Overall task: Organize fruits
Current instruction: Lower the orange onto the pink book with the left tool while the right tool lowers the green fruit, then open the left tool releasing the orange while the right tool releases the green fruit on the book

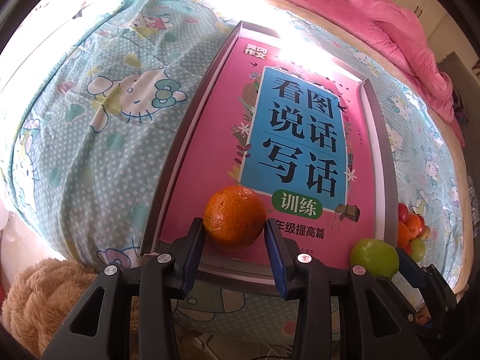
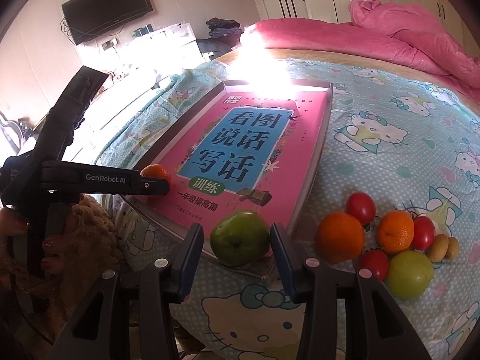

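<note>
A shallow grey tray (image 1: 177, 150) (image 2: 318, 147) with a pink book cover inside lies on the bed. My left gripper (image 1: 235, 234) is shut on an orange tangerine (image 1: 235, 217), at the tray's near left corner; the tangerine also shows in the right wrist view (image 2: 156, 171). My right gripper (image 2: 238, 240) is shut on a green apple (image 2: 239, 237) at the tray's near right corner; the apple also shows in the left wrist view (image 1: 374, 257). A pile of fruit lies on the sheet to the right: two oranges (image 2: 340, 237), three red tomatoes (image 2: 361, 208), a green apple (image 2: 409, 274).
A Hello Kitty sheet (image 2: 390, 138) covers the bed, with a pink blanket (image 2: 405, 33) at the back. A tan plush toy (image 1: 39, 300) lies at the near left. Two small brown fruits (image 2: 442, 247) lie by the pile. A television (image 2: 106, 9) hangs on the far wall.
</note>
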The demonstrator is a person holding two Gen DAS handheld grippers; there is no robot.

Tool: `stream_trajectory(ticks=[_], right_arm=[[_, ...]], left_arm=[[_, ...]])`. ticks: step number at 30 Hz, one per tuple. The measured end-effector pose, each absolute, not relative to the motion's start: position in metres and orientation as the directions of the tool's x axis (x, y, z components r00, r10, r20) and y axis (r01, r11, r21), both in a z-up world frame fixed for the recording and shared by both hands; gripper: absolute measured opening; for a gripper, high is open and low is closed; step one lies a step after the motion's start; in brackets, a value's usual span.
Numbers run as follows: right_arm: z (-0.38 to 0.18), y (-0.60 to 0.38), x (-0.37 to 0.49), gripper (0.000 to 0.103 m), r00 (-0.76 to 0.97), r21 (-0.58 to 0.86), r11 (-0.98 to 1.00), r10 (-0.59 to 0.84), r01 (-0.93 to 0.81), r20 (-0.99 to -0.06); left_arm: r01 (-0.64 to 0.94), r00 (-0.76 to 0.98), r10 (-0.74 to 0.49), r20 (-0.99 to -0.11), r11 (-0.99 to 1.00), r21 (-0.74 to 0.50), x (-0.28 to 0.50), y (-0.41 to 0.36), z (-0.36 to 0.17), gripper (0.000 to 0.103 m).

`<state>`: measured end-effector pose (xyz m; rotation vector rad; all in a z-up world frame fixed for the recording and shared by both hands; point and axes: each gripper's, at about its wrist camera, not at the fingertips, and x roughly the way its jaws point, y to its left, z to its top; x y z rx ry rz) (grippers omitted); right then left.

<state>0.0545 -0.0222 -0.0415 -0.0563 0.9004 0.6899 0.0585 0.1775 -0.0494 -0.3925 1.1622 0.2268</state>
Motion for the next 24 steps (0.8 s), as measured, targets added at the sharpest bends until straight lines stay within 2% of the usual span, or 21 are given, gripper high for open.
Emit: stream_trajectory(ticks=[8,11,24], right_arm=[[-0.039,-0.026,0.050,0.047,0.438,0.230,0.787,0.530,-0.573,-0.726],[-0.038,-0.029,0.049,0.052,0.444,0.227,0.792,0.525,-0.566,-0.726],[-0.036,-0.041,0.053,0.054,0.464,0.250,0.810,0.524,-0.530,-0.715]], left_arm=[[-0.380,0.377,-0.020,-0.926,0.909,-0.175,0.060,0.178,-0.051,0.048],[-0.379,0.375,-0.016,-0.927,0.910,-0.169,0.059,0.178,-0.050,0.049],[-0.371,0.399,-0.010,-0.917,0.913,-0.172,0.059,0.177,-0.044,0.054]])
